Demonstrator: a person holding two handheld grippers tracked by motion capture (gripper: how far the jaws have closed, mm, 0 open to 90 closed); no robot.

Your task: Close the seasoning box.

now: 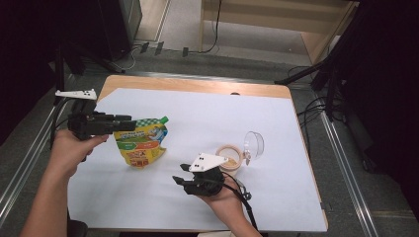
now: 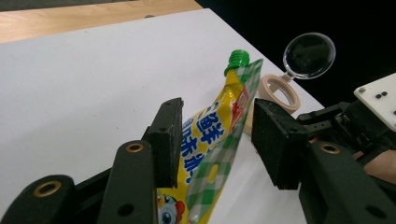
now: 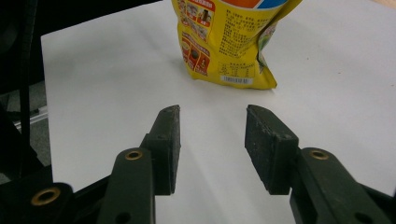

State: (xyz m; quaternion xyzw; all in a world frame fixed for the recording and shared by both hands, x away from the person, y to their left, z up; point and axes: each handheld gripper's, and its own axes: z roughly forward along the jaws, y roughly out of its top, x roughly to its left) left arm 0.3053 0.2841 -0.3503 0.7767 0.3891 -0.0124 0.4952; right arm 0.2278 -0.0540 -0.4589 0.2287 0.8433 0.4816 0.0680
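Black padded fingers (image 2: 168,135) astride glossy yellow spouted pouch (image 2: 210,154).

Table: wooden top (image 1: 197,85) under a white sheet (image 1: 207,118).
Floor: grey carpet (image 1: 356,163), cables (image 1: 311,106) at right.
Far: pale wooden furniture (image 1: 276,19).
Sides: dark.

high: overhead, far | gripper views: low, near, share pouch (image 2: 219,140)

Chinese characters "鲜" and "赤" on yellow pouch (image 2: 219,140)
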